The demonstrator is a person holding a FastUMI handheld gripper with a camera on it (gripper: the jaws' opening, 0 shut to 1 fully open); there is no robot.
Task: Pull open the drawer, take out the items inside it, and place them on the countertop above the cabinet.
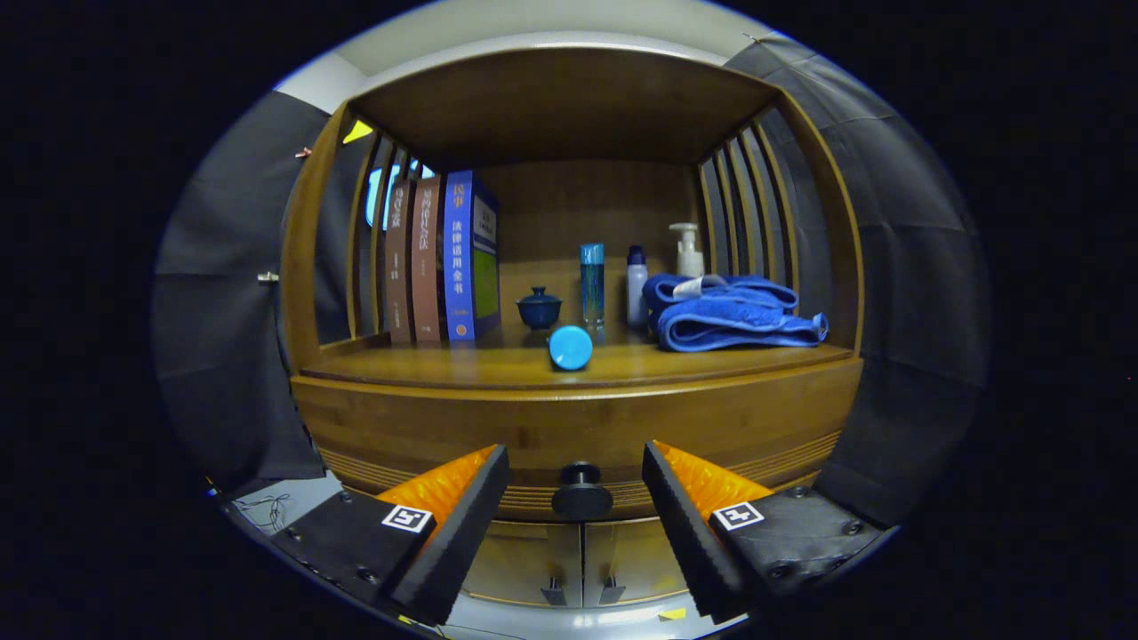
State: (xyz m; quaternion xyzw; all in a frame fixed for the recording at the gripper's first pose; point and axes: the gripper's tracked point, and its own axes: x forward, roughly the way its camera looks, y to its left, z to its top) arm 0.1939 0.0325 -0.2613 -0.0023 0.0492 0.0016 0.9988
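A wooden cabinet faces me, its drawer front (462, 427) closed below the countertop (498, 363). The drawer's round dark knob (581, 493) sits between my two fingertips, slightly ahead of them. My gripper (576, 471) is open, with a gap on each side of the knob and neither finger touching it. What the drawer holds is hidden.
On the countertop stand three books (444, 262), a small dark lidded cup (539, 308), a blue cylinder lying end-on (570, 348), a tall blue bottle (592, 283), a small bottle (637, 284), a pump bottle (688, 249) and folded blue towels (729, 316). Two lower cabinet doors (582, 560) sit beneath the drawer.
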